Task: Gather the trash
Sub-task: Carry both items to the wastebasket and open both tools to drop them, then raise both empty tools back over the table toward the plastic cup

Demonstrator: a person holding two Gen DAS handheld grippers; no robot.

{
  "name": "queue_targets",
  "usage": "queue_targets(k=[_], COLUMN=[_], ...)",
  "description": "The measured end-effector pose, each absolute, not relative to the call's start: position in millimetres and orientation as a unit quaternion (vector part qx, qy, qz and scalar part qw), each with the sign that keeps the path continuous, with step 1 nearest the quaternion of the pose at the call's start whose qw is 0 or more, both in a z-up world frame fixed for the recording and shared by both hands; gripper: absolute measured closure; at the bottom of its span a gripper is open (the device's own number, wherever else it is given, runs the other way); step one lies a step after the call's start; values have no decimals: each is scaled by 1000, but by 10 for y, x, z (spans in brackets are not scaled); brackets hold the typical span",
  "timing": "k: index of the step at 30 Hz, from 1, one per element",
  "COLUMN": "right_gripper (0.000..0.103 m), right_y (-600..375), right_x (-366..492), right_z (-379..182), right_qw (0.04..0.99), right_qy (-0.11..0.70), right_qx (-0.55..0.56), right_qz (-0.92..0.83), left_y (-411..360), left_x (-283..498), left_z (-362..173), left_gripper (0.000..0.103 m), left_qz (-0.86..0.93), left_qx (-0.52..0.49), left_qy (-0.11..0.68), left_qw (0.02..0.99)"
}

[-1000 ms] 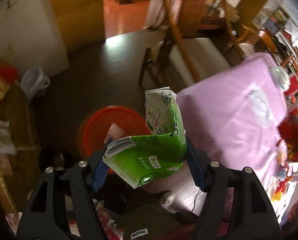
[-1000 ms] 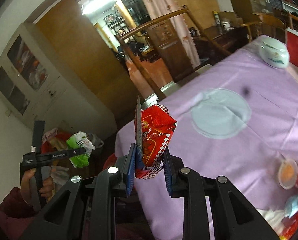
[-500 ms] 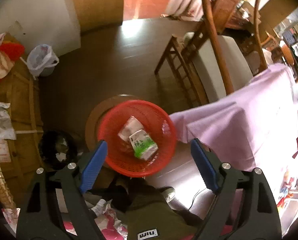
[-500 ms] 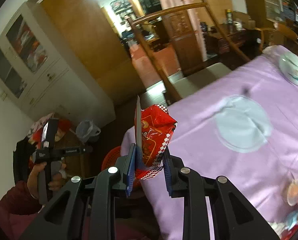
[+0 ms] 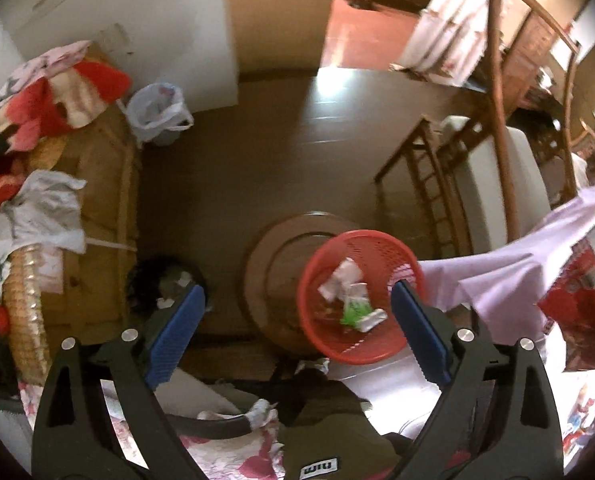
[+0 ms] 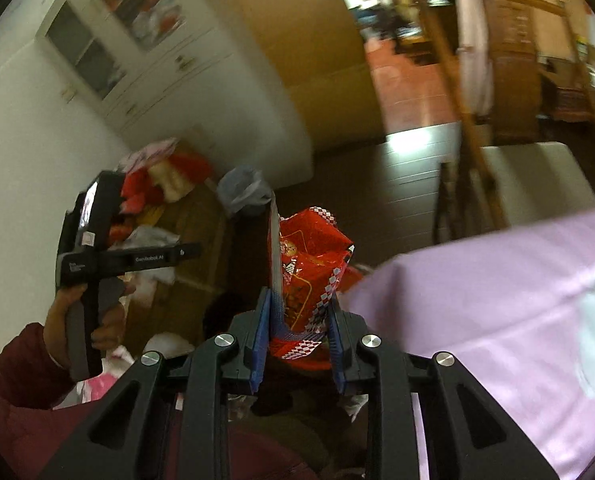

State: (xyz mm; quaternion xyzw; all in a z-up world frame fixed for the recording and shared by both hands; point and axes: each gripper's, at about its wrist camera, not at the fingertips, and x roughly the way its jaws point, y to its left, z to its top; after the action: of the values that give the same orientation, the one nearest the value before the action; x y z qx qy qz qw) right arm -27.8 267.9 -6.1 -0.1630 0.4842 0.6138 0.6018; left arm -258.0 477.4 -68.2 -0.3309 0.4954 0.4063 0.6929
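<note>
A red mesh basket [image 5: 321, 256] stands on the floor beside the table. A green carton [image 5: 355, 310] and white scraps [image 5: 343, 276] lie inside it. My left gripper [image 5: 297, 334] is open and empty, high above the basket and a little left of it. My right gripper [image 6: 297, 320] is shut on a red snack bag [image 6: 309, 264] that stands up between its blue pads. The red bag also shows at the right edge of the left wrist view [image 5: 577, 300]. The left gripper shows in the right wrist view [image 6: 97, 256], held in a hand at the left.
A table with a lilac cloth [image 6: 497, 300] fills the right side. A wooden chair [image 5: 493, 160] stands by it. A round wooden stool [image 5: 273, 264] sits under the basket. A wooden bench with clothes [image 5: 81, 184], a white plastic bag [image 5: 157, 112] and a dark bin [image 5: 165, 280] are at the left.
My left gripper opened and the green carton dropped into the red basket. My right gripper has swung left off the table toward the basket, still holding the red bag.
</note>
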Motion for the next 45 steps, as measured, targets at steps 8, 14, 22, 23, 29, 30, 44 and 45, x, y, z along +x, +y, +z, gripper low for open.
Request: queue_targets(k=[8,14,22,23,29,30,44,45], right_gripper=[45,44,43,43,42,42,38,37], right_y=[3127,3071,2686,2621,2096,1970,215,31], right_x=[-405,-233,50,86,298,332,445,429], right_z=[-127,-117,-16,1,108,130,137,119], right_qw=[582,599,650,658,709,719,824,830], right_qy=[481,489,485,484,479,478,464,465], right_qx=[-198,-187,-158,-153,-112,-102,29,42], right_qz=[625,606,563,556,506,494,324,306], left_y=[4913,4957,4862,4842,4612,4576,3394,3239], left_x=[-2834,-2719,-2136,-2074,-1540,-1464,-212,-105], left_z=[-652,-676,-621,-610,-502,-487,-379,-391], left_gripper=[12,12,12,12,12,12,12,12], left_qz=[437,426,372,366,312,304,129,110], left_qx=[-343,-343,-306,-302,-262,-256,-134,-121], left_qy=[479,482,496,496,502,502,527,531], left_qw=[680,684,722,727,763,768,829,831])
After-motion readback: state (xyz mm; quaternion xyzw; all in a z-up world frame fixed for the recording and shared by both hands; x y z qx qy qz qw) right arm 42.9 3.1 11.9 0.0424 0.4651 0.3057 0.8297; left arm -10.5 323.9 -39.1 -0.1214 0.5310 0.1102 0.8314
